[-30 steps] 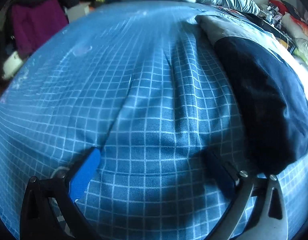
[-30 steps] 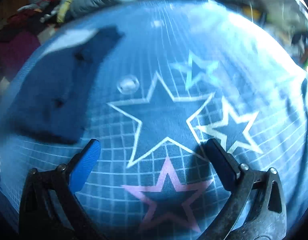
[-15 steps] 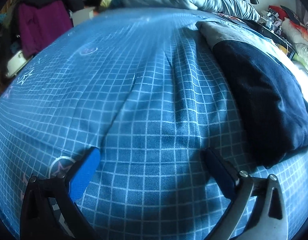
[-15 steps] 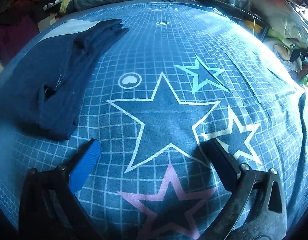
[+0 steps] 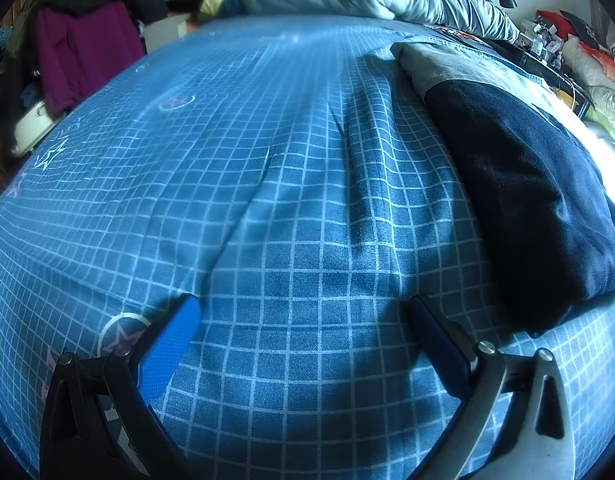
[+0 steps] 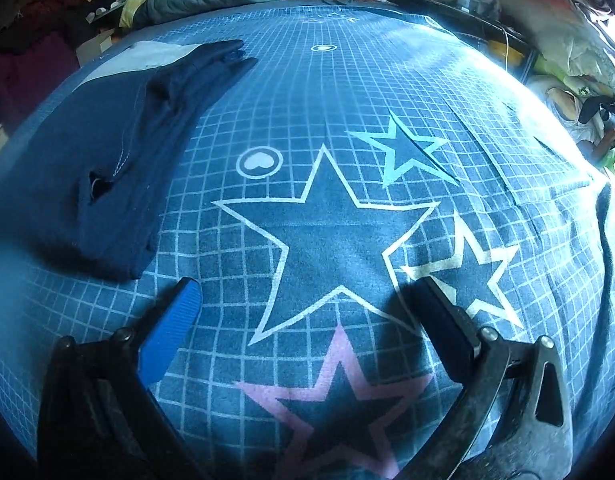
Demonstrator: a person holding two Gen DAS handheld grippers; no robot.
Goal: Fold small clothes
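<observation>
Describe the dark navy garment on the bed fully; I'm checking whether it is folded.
The navy garment is soft knit fabric with pale stitching, folded into a layered oblong. It lies flat on the blue grid bedsheet, partly over a grey folded piece. A small gap shows near one fold. Neither the left gripper nor the right gripper touches it.

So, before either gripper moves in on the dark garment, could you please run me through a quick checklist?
1. Left gripper open and empty: ok.
2. Right gripper open and empty: ok.
3. Navy garment in view, lying on the bedsheet between the grippers: ok.
4. Garment free of both grippers: ok, neither touches it.
5. Garment neatly folded: not ok, its edges sit bunched and uneven in the right wrist view.
6. Bedsheet flat beneath: not ok, creases run ahead of the left gripper.
</observation>
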